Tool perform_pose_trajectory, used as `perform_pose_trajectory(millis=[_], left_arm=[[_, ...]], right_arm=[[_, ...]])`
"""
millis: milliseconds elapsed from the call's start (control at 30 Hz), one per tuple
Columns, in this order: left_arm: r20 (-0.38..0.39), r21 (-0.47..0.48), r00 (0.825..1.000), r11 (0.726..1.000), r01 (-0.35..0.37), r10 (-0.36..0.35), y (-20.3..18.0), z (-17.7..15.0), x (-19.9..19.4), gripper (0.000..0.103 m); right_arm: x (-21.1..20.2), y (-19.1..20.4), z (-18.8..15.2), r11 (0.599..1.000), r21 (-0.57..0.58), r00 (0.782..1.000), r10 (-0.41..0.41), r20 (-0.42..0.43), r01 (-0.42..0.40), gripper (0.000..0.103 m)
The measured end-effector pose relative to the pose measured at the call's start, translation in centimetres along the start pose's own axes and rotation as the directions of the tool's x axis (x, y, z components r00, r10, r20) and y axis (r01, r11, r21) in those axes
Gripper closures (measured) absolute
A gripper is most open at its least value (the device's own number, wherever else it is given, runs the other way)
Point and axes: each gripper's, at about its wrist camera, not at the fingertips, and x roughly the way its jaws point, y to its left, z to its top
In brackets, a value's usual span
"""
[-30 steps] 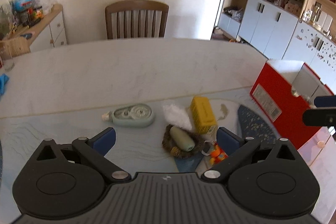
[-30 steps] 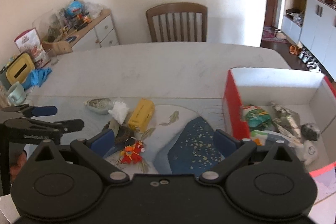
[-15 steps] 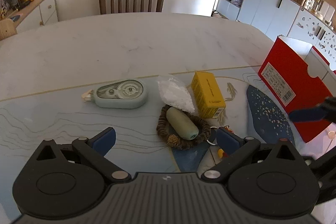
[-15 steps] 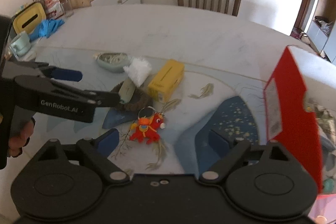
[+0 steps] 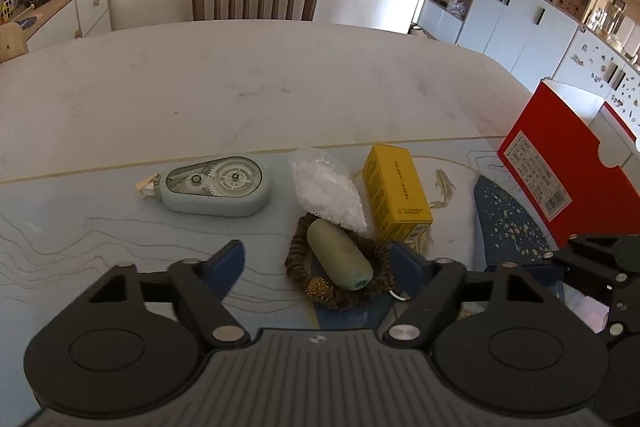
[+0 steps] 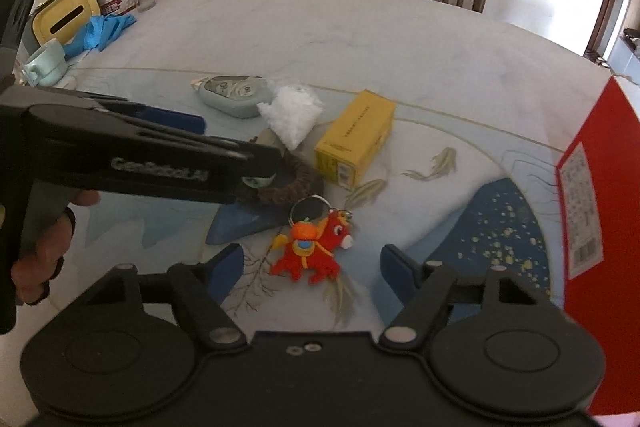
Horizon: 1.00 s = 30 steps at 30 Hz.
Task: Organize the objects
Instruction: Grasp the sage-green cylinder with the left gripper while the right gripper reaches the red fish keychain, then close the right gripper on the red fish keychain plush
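While both tilt tableward | left claw (image 5: 316, 261) narrowing, spread astride green roll (image 5: 339, 254) | right claw (image 6: 310, 265) narrowing, spread astride red keychain (image 6: 314, 247)

A pale green correction-tape dispenser (image 5: 218, 190) lies flat on the bench, its clear window showing gears. Just right of it a small bag of white granules (image 5: 329, 189) leans onto a brown scrunchie (image 5: 340, 267), and a sage-green cylinder (image 5: 339, 254) lies across the scrunchie's ring. A yellow carton (image 5: 397, 191) lies on its side next to the bag. A red plush keychain (image 6: 310, 247) with a metal ring rests nearer, apart from the scrunchie. At the right stands an open red box (image 5: 560, 171).
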Motion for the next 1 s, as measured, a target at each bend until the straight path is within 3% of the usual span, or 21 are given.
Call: perform_pose_trajectory(millis=[67, 467, 633, 767, 933, 1000], left_arm=[[-0.005, 0.007, 1.000, 1.000, -0.001, 0.001, -0.3, 0.1, 0.2, 0.045], [-0.073, 0.003, 0.997, 1.000, -0.009, 0.009, -1.2, 0.5, 1.8, 0.054], [-0.081, -0.020, 0.997, 1.000, -0.010, 0.008, -0.9, 0.7, 1.9, 0.066], [-0.077, -0.013, 0.997, 1.000, -0.006, 0.005, -1.1, 0.8, 1.6, 0.075], [-0.065, -0.020, 0.998, 1.000, 0.000, -0.001, -1.1, 0.7, 0.9, 0.076], [-0.059, -0.020, 0.998, 1.000, 0.006, -0.008, -1.2, 0.7, 0.6, 0.087]], right_arm=[[0.2, 0.1, 0.1, 1.000, -0.003, 1.000, 0.002, -0.001, -0.002, 0.032], [1.2, 0.5, 0.1, 1.000, -0.015, 1.000, 0.007, -0.018, -0.007, 0.047], [1.3, 0.8, 0.2, 0.999, -0.031, 1.000, -0.016, -0.017, 0.015, 0.052], [1.1, 0.8, 0.1, 0.999, -0.032, 1.000, -0.025, -0.017, 0.024, 0.065], [0.7, 1.0, 0.0, 0.999, -0.034, 0.999, -0.037, -0.015, 0.037, 0.065], [0.3, 1.0, 0.0, 0.999, -0.026, 0.999, -0.034, -0.008, 0.033, 0.065]])
